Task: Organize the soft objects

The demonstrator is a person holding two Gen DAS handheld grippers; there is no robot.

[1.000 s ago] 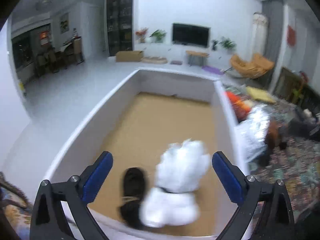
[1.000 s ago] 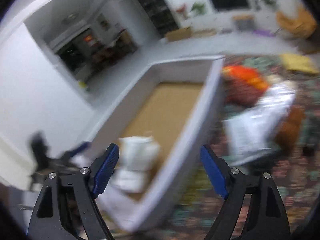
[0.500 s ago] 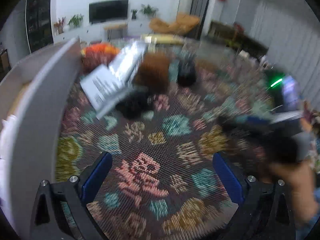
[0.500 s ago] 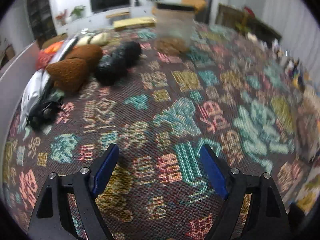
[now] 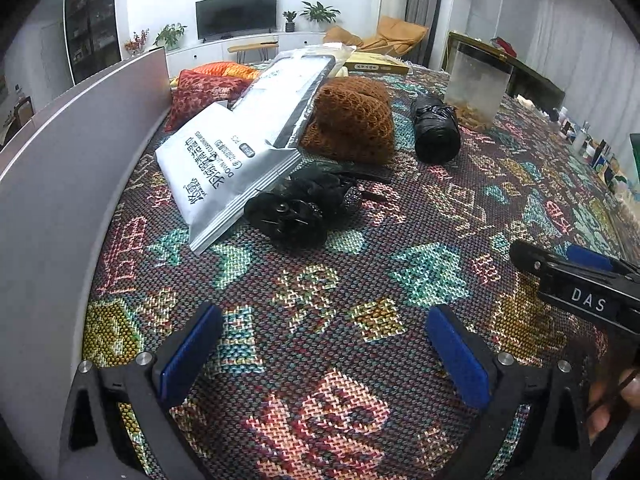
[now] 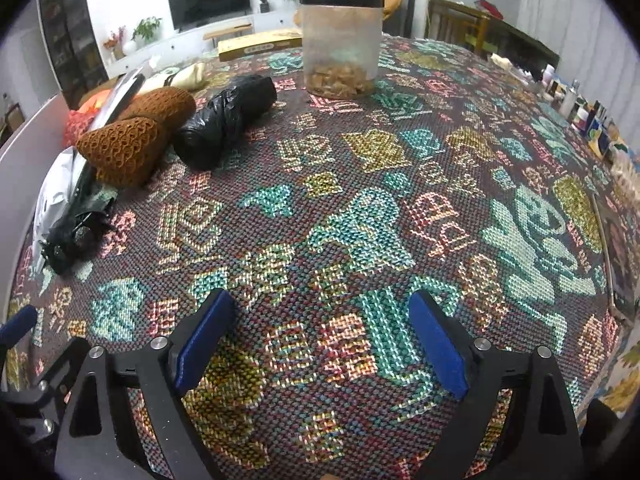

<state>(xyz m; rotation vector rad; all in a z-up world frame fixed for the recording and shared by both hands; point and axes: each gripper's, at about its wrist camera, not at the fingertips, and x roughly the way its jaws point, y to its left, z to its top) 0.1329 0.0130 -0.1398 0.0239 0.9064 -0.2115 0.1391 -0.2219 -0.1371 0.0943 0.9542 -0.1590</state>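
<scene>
Jaws of the left gripper [image 5: 322, 350] gape wide over bare patterned cloth [image 5: 328, 280], holding nothing; the right gripper [image 6: 320, 340] is likewise wide and empty. Ahead of the left one lies a black bundle [image 5: 298, 210], touching a silver pouch [image 5: 228, 160] printed with upside-down writing too small to read, its long axis running away toward the brown knit [image 5: 350, 120]. A black roll [image 6: 226, 120] points at the jar [image 6: 340, 44]. "DAS" shows on the right gripper.

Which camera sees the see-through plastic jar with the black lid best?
The right wrist view: the see-through plastic jar stands whole, black lid and snacks inside plain. In the left wrist view the jar sits farther back, smaller, near the patterned tablecloth's edge.
</scene>
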